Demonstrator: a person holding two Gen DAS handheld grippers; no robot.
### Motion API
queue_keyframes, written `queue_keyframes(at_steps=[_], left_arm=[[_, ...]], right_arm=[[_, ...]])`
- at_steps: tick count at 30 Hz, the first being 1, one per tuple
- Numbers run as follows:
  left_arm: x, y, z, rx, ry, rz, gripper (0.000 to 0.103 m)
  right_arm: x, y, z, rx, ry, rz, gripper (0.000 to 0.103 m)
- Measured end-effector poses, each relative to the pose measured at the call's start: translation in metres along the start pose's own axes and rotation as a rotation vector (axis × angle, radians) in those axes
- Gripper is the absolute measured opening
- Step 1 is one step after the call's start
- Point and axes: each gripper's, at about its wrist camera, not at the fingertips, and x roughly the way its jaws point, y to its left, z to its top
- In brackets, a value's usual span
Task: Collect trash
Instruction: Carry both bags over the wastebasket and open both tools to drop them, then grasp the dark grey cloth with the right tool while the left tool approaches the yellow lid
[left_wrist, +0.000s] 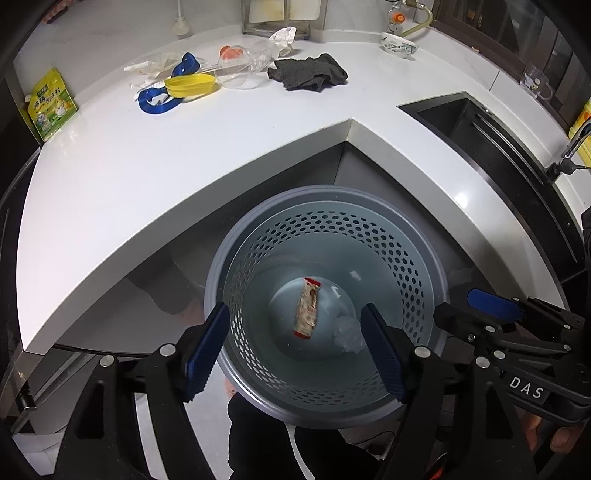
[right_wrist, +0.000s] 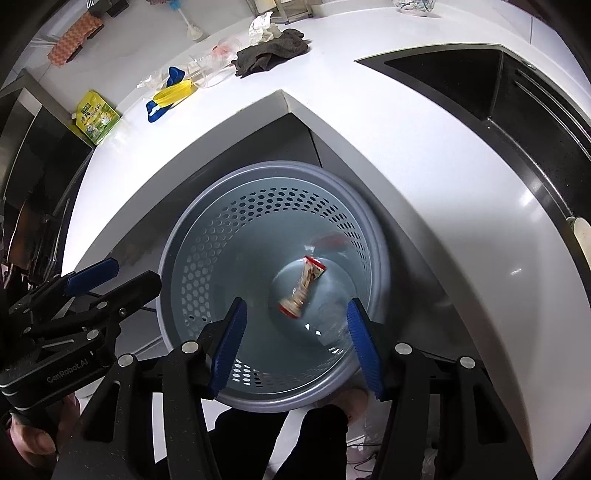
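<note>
- Part done: a red-ended snack wrapper (left_wrist: 306, 309) lies flat on the floor of the grey perforated bin (left_wrist: 258, 236), with a crumpled clear plastic wad (left_wrist: 347, 334) just beside it on the right.
- The left claw (left_wrist: 295, 354) and the right claw (right_wrist: 295, 345) both hang over the bin, jaws spread apart with nothing between them.
- Left to do, I judge: litter on the far worktop (left_wrist: 184, 155), namely a crumpled white paper (left_wrist: 282, 37), a clear plastic bottle (left_wrist: 243, 68), torn clear wrapping (left_wrist: 155, 64) and a yellow-and-blue item (left_wrist: 184, 88).
- The dark cloth (left_wrist: 308, 74) and the green pouch (left_wrist: 51, 105) at far left may not be trash.
- The wrapper looks thin, slightly twisted, with printed sides.
</note>
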Motion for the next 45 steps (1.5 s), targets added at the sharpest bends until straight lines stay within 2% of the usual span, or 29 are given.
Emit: queue_keyframes(at_steps=[10, 14, 22, 29, 36, 41, 45], left_arm=[[-0.032, -0.002, 0.020, -0.009, -0.064, 0.032, 0.072], [-0.052, 0.007, 0.031, -0.029, -0.108, 0.054, 0.079], [-0.090, 0.051, 0.057, -0.102, -0.198, 0.102, 0.088], [-0.108, 0.106, 0.107, -0.124, -0.296, 0.153, 0.093], [-0.089, 0.158, 0.167, -0.100, -0.323, 0.170, 0.094], [-0.057, 0.176, 0.200, -0.039, -0.319, 0.188, 0.096], [-0.026, 0.186, 0.220, -0.010, -0.290, 0.160, 0.096]], right_arm=[[-0.030, -0.002, 0.014, 0.009, -0.052, 0.021, 0.055], [-0.042, 0.003, 0.028, -0.002, -0.084, 0.030, 0.055], [-0.053, 0.028, 0.073, -0.032, -0.148, 0.025, 0.057], [-0.047, 0.051, 0.124, -0.001, -0.210, -0.006, 0.060], [-0.019, 0.064, 0.175, 0.050, -0.259, -0.085, 0.063], [0.006, 0.062, 0.209, 0.082, -0.278, -0.143, 0.067], [0.029, 0.055, 0.233, 0.109, -0.264, -0.168, 0.067]])
